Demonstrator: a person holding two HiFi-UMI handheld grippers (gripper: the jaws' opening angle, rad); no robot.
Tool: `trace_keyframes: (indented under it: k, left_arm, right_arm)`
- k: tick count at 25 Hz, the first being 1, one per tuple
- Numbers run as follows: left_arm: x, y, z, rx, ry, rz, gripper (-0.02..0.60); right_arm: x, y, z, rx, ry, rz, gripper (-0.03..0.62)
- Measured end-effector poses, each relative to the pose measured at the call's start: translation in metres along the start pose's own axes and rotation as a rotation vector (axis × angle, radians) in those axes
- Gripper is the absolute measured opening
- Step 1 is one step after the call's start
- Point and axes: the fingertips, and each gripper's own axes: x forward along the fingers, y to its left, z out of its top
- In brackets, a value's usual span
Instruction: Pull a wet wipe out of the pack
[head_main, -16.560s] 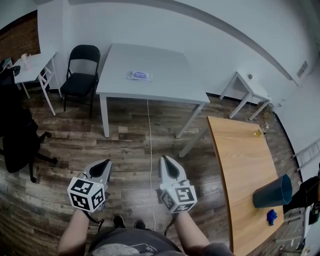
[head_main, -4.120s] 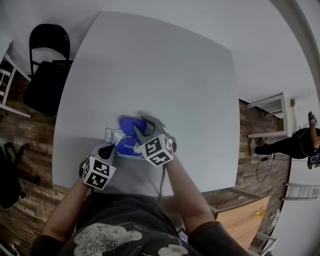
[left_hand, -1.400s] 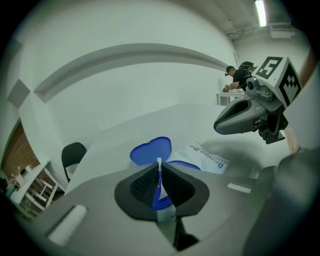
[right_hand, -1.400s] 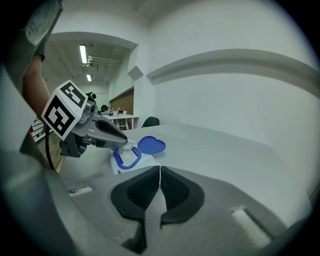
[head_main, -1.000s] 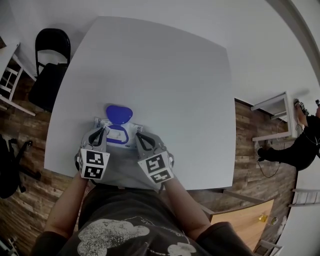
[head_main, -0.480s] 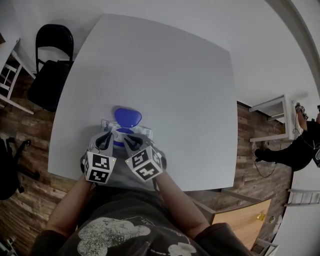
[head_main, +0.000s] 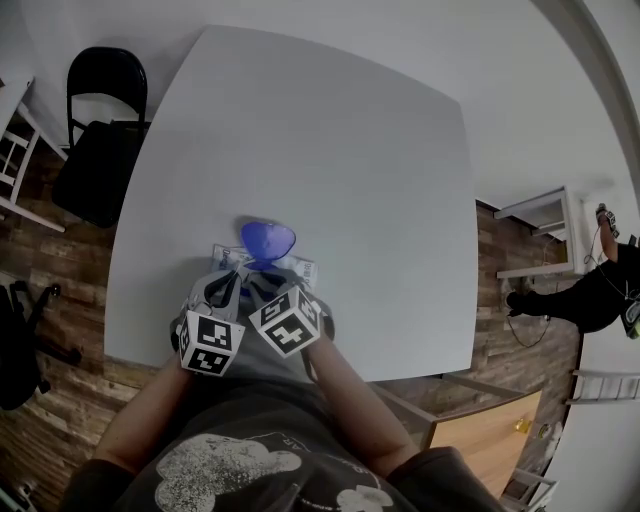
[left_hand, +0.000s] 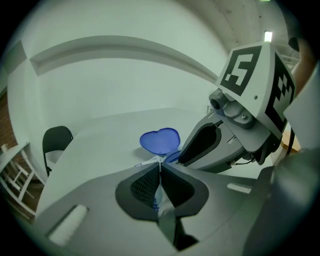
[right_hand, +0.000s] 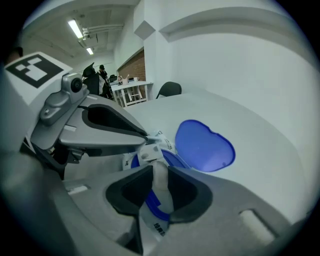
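Observation:
The wet wipe pack lies near the front edge of the white table, its blue heart-shaped lid flipped open to the far side. My left gripper is shut on the pack's near-left edge; thin printed film shows between its closed jaws. My right gripper points steeply down over the pack's blue-rimmed opening. Its jaws have just been opening, and a white tuft of wipe stands in the narrow gap between them. In the head view the two grippers sit side by side and hide most of the pack.
A black folding chair stands off the table's far left corner. A small white side table and a person are on the wooden floor to the right. The table's front edge lies just below my hands.
My right gripper has moved left from the pack's right end, lowered over the opening next to the left gripper, and tilted downward. The left gripper has stayed at the pack's edge.

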Motion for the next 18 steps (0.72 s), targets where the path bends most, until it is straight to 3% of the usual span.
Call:
trace_keyframes:
  k: [7,13,18]
  left_arm:
    - [0.0009,-0.0011,-0.0028,0.016,-0.002,-0.042,0.028]
    - [0.0006,-0.0018,-0.0032,0.022,-0.009,-0.066,0.028]
    - [-0.0007,-0.0005,-0.0050,0.024,-0.011,-0.076,0.028]
  right_arm:
    - [0.0034,-0.0006,-0.0008,0.029,0.077,0.000,0.075]
    - [0.0041,-0.0019,-0.0012,0.047,0.070,-0.039,0.011]
    - [0.0031,-0.0015,-0.0007,0.073,0.057,-0.043,0.003]
